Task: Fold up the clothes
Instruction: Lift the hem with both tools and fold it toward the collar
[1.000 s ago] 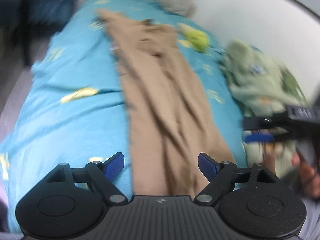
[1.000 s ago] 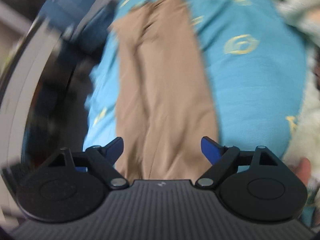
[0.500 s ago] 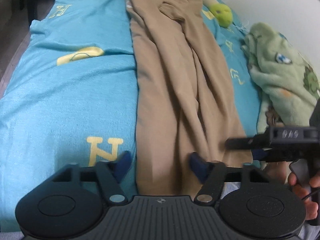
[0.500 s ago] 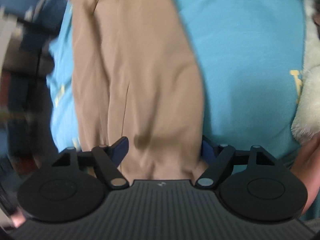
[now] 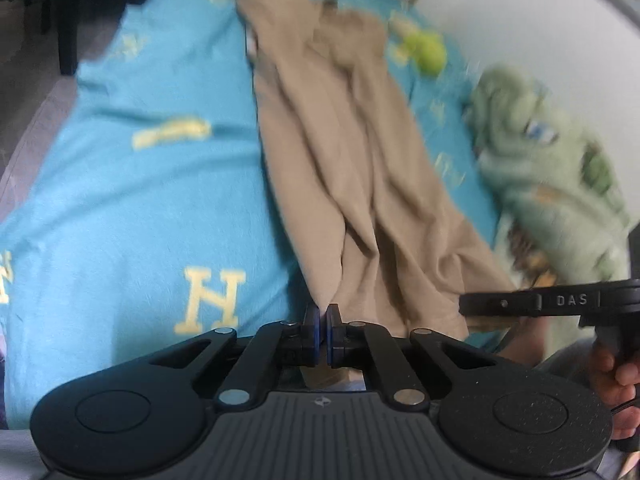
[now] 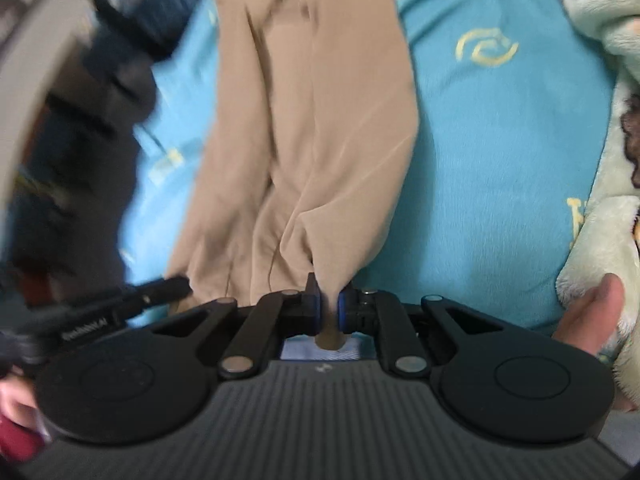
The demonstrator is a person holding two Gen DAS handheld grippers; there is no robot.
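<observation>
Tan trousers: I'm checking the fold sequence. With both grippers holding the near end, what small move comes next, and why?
Probably lift both grippers together and carry the near end toward the far end. The left gripper and the right gripper are each shut on a near corner of the tan trousers, which lie stretched out lengthwise on the blue bedsheet, so a halving fold seems ready.

bare blue bedspread [image 5: 140, 208] left of tan trousers [image 5: 360, 184]; green plush blanket [image 5: 552, 168] crowding right

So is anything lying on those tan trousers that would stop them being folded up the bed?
Nothing visible. Both tools, left and right, already pinch the near end of the tan trousers. The green toy and the green blanket lie beside them.
</observation>
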